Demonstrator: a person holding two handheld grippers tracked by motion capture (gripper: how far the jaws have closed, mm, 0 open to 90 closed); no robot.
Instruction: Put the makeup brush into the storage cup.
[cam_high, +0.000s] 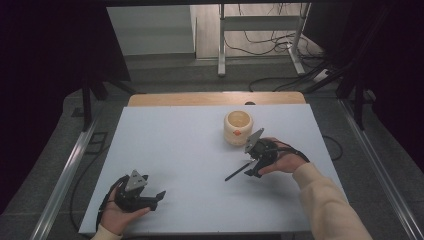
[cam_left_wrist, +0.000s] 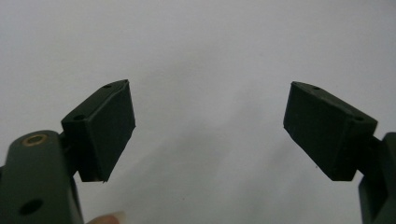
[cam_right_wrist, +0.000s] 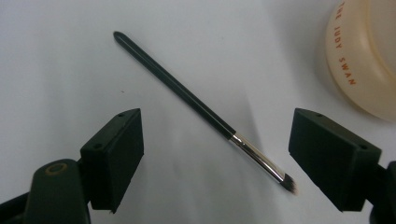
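While the right gripper (cam_right_wrist: 215, 163) hangs over the table (cam_high: 190, 150) with its jaws spread either side of the brush (cam_right_wrist: 196, 100), it looks set to close on it; nothing is pinched. One brush lies flat, bristles toward the gripper, handle slanting away. One cream jar (cam_high: 238, 127) stands just beside. Well apart, the left gripper (cam_left_wrist: 210, 126) rests near the front edge, jaws spread wide over bare tabletop, seemingly idle.
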